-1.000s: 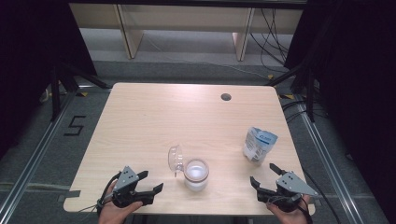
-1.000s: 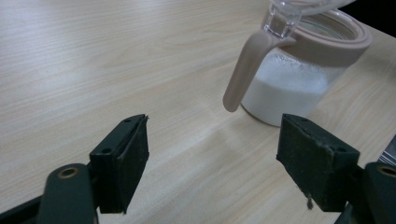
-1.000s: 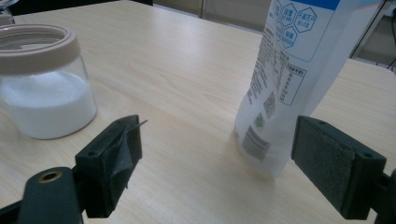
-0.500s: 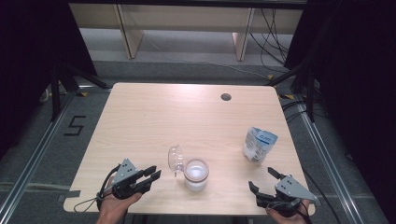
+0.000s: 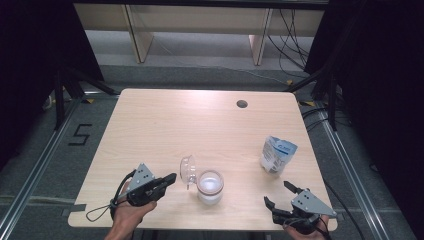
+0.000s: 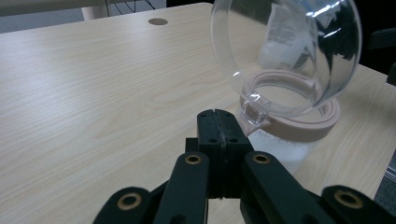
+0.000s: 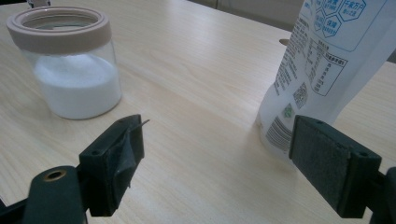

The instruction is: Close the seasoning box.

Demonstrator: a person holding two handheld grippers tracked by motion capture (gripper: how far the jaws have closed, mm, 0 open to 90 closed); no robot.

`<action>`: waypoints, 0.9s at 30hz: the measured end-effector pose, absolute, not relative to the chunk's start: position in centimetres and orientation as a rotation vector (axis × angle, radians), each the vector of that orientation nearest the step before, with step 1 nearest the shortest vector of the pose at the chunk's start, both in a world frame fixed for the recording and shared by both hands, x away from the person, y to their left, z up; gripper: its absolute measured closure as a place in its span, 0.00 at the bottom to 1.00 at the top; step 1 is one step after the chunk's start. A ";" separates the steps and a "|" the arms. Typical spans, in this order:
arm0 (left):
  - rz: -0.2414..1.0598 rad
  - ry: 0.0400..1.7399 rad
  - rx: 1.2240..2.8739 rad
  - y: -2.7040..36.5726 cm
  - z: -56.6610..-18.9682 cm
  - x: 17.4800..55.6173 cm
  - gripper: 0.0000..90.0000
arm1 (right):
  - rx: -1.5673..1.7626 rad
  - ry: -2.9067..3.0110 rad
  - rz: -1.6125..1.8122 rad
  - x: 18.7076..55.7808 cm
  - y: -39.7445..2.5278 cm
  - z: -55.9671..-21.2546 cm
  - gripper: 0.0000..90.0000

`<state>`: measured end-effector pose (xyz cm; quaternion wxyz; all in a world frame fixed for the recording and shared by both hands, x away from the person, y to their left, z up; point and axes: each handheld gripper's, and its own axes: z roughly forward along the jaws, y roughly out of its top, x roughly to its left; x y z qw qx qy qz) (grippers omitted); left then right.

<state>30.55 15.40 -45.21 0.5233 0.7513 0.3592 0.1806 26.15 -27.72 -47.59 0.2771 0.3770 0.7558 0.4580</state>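
Left gripper (image 5: 170,179) fingers pressed together, empty, tips just beside the jar's (image 5: 210,186) hinged clear lid (image 5: 188,171), which stands open. Right gripper (image 5: 280,194) fingers spread wide, empty, near the white pouch (image 5: 277,154). Jar of white powder sits at the desk's (image 5: 200,125) front middle.

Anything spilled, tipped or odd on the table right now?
No spill visible. The jar stands upright with white powder inside; its clear domed lid is flipped open, hanging off the rim toward the left tongs, which are shut and empty. The pouch stands upright ahead of the open right tongs. Nothing stands out.
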 end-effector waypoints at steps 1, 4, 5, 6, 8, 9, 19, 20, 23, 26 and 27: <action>0.426 0.856 1.789 15.3 -45.2 30.6 0.99 | 1.011 2.030 1.231 26.2 -27.7 -47.6 0.21; 0.428 0.850 1.796 15.1 -45.0 30.6 0.99 | 1.008 2.029 1.235 26.2 -27.7 -47.6 0.21; 0.429 0.849 1.794 15.0 -45.0 30.7 0.99 | 1.008 2.029 1.234 26.2 -27.7 -47.6 0.21; 0.425 0.846 1.797 14.9 -44.9 30.7 0.99 | 1.008 2.030 1.234 26.2 -27.7 -47.6 0.21; 0.421 0.845 1.789 14.8 -44.8 30.8 0.99 | 1.007 2.031 1.234 26.2 -27.6 -47.6 0.21; 0.419 0.834 1.778 14.7 -44.8 30.8 0.99 | 1.007 2.032 1.232 26.2 -27.6 -47.6 0.21; 0.420 0.826 1.787 14.3 -44.2 30.7 0.99 | 1.000 2.044 1.235 26.2 -27.6 -47.7 0.21; 0.420 0.825 1.789 14.2 -44.2 30.7 0.99 | 1.000 2.044 1.235 26.2 -27.5 -47.7 0.21; 0.415 0.817 1.786 14.1 -44.1 30.8 0.99 | 0.997 2.046 1.235 26.2 -27.5 -47.7 0.22; 0.418 0.818 1.788 14.0 -44.1 30.8 0.99 | 0.997 2.046 1.236 26.2 -27.5 -47.7 0.22; 0.416 0.821 1.787 14.0 -44.1 30.8 0.99 | 0.997 2.047 1.236 26.2 -27.5 -47.7 0.22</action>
